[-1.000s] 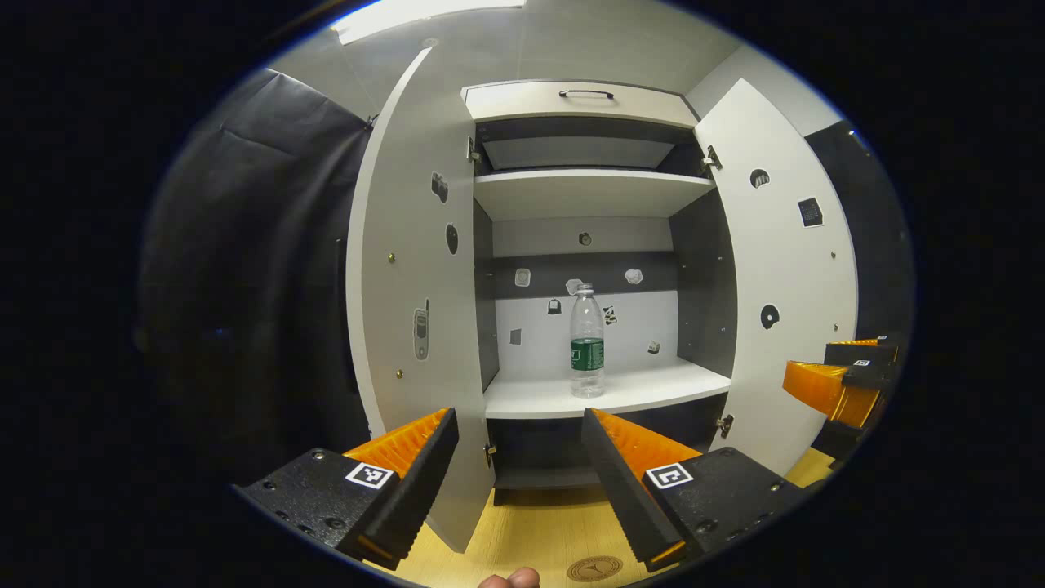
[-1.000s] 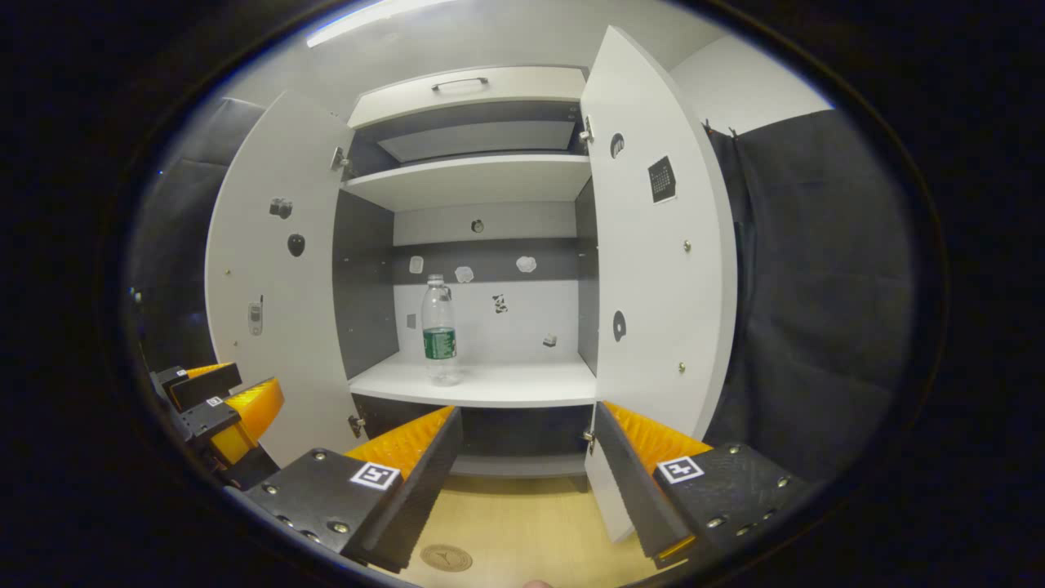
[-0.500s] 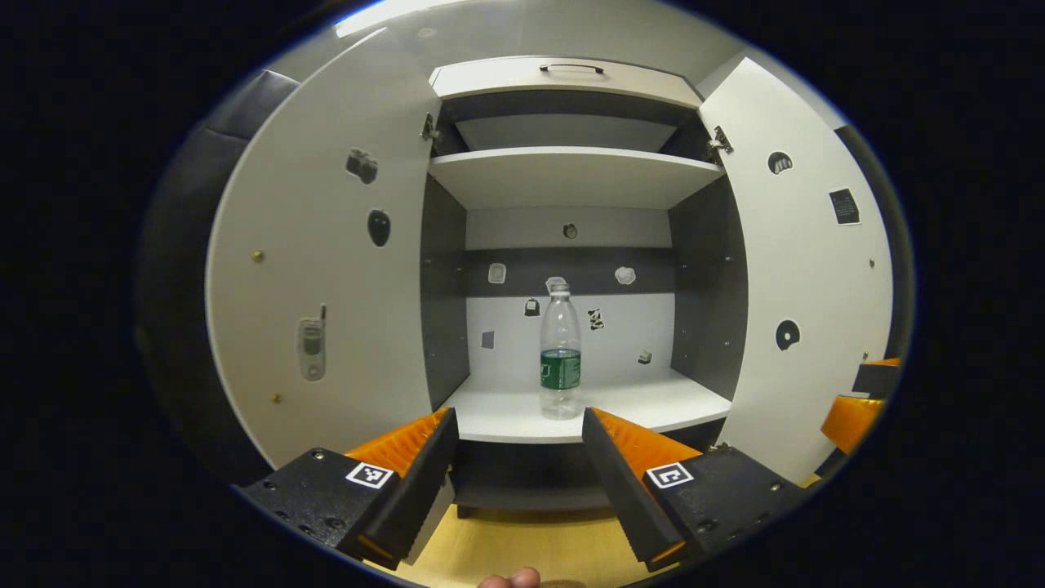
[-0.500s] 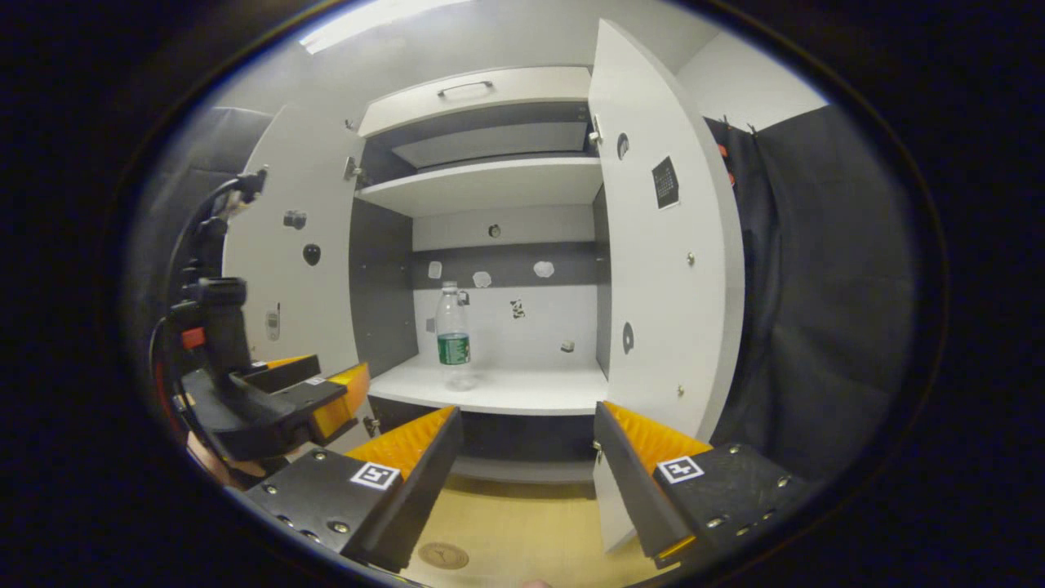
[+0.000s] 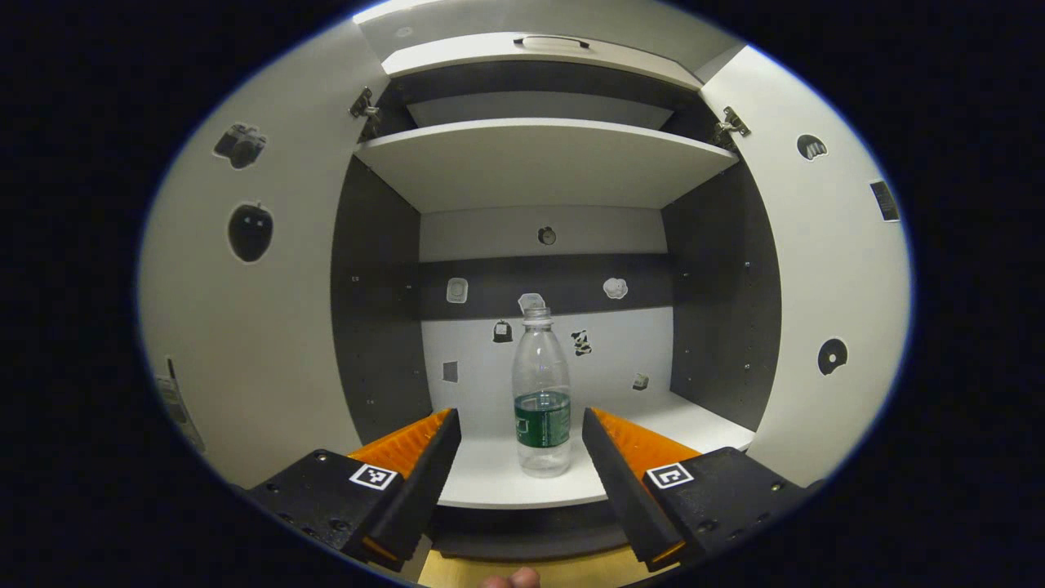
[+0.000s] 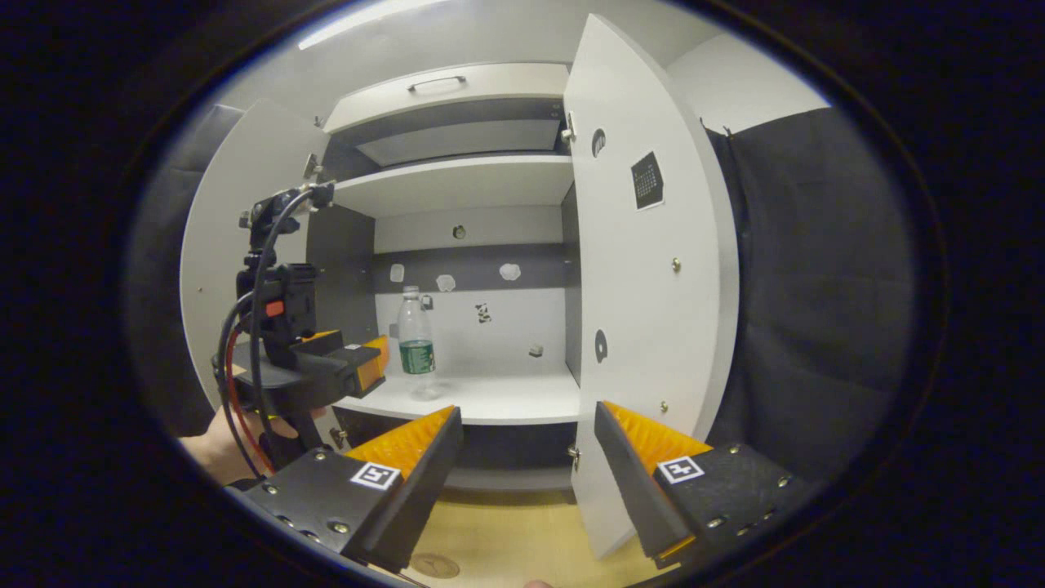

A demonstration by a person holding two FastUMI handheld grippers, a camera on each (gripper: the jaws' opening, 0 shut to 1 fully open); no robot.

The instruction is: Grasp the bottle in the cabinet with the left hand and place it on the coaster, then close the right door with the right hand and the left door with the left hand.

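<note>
A clear plastic bottle [image 5: 540, 400] with a green label stands upright on the cabinet's lower shelf [image 5: 506, 482]. My left gripper [image 5: 522, 445] is open just in front of the shelf edge, and the bottle sits in line with the gap, a little beyond the fingertips. In the right gripper view the bottle [image 6: 415, 343] shows with the left gripper [image 6: 359, 363] close beside it, held by a hand [image 6: 220, 445]. My right gripper [image 6: 526, 437] hangs open and empty farther back, in front of the open right door [image 6: 645, 269]. A round coaster [image 6: 434, 565] lies on the wooden table.
Both cabinet doors stand wide open: the left door [image 5: 245, 310] and the right door [image 5: 824, 286] flank the left gripper. An upper shelf [image 5: 539, 159] hangs above the bottle. Small stickers dot the back wall and doors. A cable [image 6: 245, 327] trails from the left gripper.
My left gripper has moved forward to the cabinet, so the bottle now stands larger and between the fingertips' line. The right gripper has stayed nearly in place, turning slightly.
</note>
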